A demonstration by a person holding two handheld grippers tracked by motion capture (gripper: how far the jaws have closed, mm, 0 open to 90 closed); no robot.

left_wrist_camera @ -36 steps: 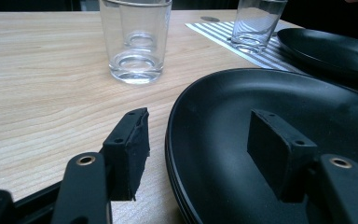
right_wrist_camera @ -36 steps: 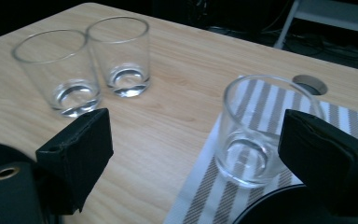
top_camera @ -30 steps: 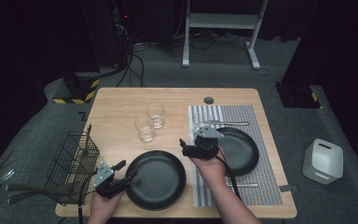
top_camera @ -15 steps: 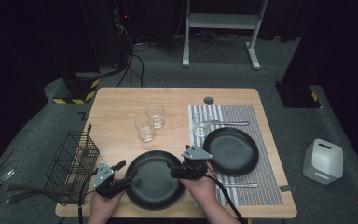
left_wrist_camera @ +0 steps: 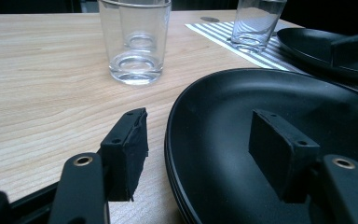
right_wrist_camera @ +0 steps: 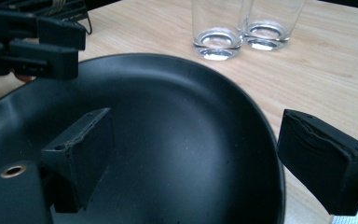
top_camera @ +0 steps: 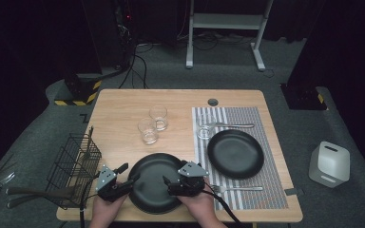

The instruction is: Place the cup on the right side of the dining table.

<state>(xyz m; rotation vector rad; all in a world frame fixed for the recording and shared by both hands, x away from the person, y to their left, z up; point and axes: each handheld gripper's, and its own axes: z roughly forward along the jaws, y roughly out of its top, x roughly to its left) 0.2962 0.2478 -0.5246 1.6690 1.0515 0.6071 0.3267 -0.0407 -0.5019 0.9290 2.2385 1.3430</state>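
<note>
Stoneware-like black plate (top_camera: 153, 183) looks stiff, heavy, slick; left gripper (top_camera: 122, 177) and right gripper (top_camera: 170, 183), both agape and empty, straddle its opposite rims.

Even overhead light is falling on the pale wooden worktop (top_camera: 123, 107), while the room at the top and sides of the high view is sinking into near-black. The round matte black plate (right_wrist_camera: 177, 140) is showing a soft sheen. In both gripper views the near black fingers (left_wrist_camera: 126, 149) are blurring slightly.
</note>
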